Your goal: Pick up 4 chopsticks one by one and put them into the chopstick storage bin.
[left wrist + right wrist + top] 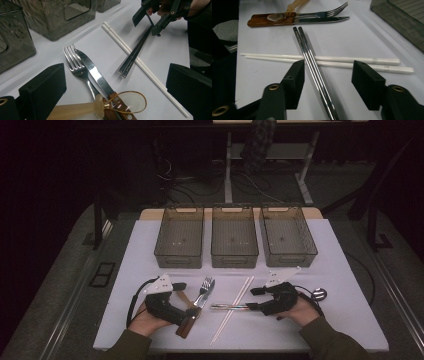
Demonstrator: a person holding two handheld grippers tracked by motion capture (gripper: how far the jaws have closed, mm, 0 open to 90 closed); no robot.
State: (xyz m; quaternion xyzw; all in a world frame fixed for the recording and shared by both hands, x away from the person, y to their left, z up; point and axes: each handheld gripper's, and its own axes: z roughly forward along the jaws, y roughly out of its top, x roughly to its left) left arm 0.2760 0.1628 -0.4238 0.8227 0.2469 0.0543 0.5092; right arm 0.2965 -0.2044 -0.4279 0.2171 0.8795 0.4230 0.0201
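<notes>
A pair of shiny metal chopsticks (229, 307) (312, 60) lies crossed over a pair of white chopsticks (222, 325) (352, 60) on the white table. My right gripper (253, 299) (330, 72) straddles the metal pair near its end. One jaw is close against them and the other stands apart, so it is open. To the left lie a fork (205, 287) (75, 62), a wooden-handled knife (97, 75) and a translucent amber spoon (130, 102). My left gripper (186, 299) (115, 75) is open, wide on either side of these three.
Three empty smoky plastic bins (178, 260) (234, 260) (290, 258) stand in a row at the back of the table. The right gripper (147, 22) is at the top of the left gripper view. Bare table surface lies on both outer sides.
</notes>
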